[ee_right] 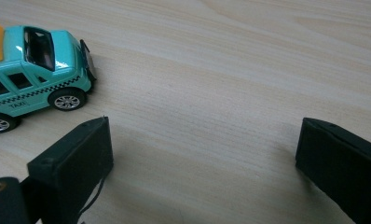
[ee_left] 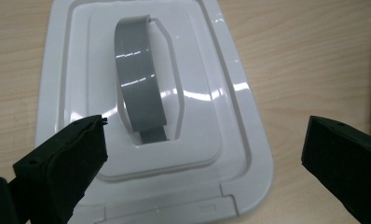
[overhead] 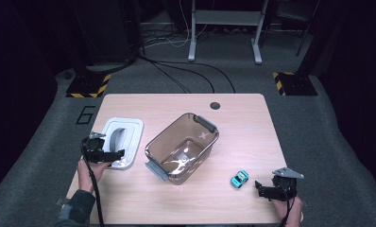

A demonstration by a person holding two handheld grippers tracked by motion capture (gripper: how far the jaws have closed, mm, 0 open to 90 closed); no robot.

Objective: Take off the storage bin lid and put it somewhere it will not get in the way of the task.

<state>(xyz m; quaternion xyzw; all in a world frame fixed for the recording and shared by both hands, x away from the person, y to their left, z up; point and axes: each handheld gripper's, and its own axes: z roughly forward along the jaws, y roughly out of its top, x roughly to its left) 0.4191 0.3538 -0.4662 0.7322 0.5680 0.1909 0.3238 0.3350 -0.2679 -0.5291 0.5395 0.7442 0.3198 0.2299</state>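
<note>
A white bin lid (overhead: 135,135) with a grey handle (overhead: 116,138) lies flat on the left of the table. My left gripper (overhead: 111,156) hovers over the lid's near end; in the left gripper view it (ee_left: 204,154) is open, its jaws wide apart above the lid (ee_left: 211,93) and just short of the handle (ee_left: 139,79). A clear brownish bin (overhead: 169,127) with grey latches stands empty in the middle. A small teal toy taxi (overhead: 239,178) sits to its right. My right gripper (overhead: 265,188) is open just right of the taxi (ee_right: 30,74), with bare wood between its jaws (ee_right: 204,154).
The wooden table (overhead: 243,127) has a round cable hole (overhead: 215,105) at its far edge. Beyond it are grey carpet, black cables, stand bases with yellow-black tape, and a metal frame.
</note>
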